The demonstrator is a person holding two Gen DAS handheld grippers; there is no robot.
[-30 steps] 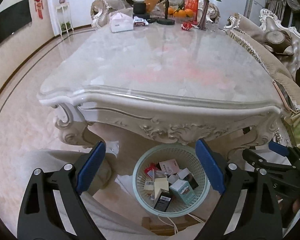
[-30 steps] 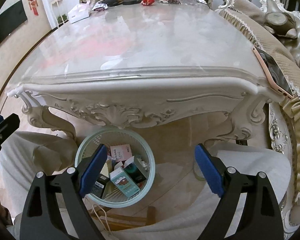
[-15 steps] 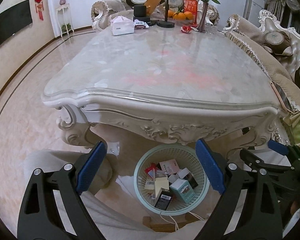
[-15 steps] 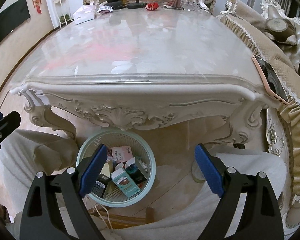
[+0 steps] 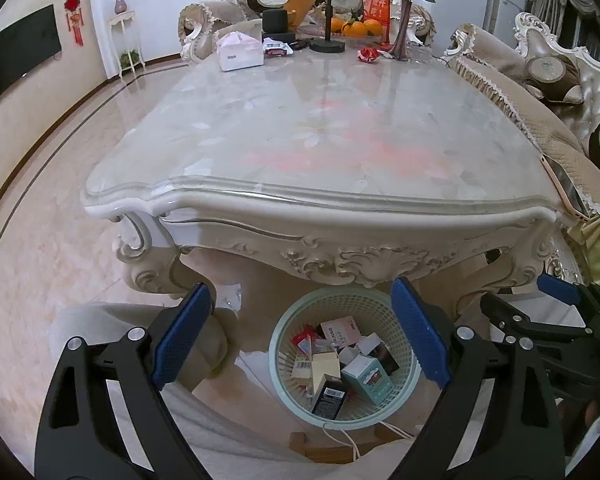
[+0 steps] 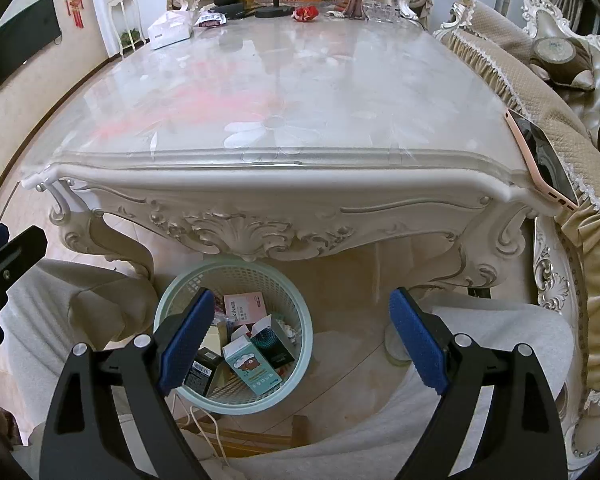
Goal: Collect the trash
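Observation:
A pale green mesh waste basket (image 5: 296,316) stands on the floor under the near edge of the marble table (image 5: 320,120). It holds several small boxes and wrappers, among them a teal carton (image 5: 367,376) and a pink box (image 5: 339,330). The basket also shows in the right wrist view (image 6: 304,320). My left gripper (image 5: 300,336) is open and empty above the basket. My right gripper (image 6: 300,338) is open and empty just right of it. A red crumpled wrapper (image 5: 367,53) and a printed wrapper (image 5: 278,49) lie at the table's far end.
A white tissue box (image 5: 239,53), vase with roses (image 5: 405,20), oranges (image 5: 356,28) and black lamp stand (image 5: 327,45) crowd the far end. A pink phone (image 6: 540,160) rests on the sofa arm at right. The person's knees flank the basket.
Both grippers have lifted and drawn back slightly, so the table top shows more fully. Jaws stay open; nothing was picked up or dropped.

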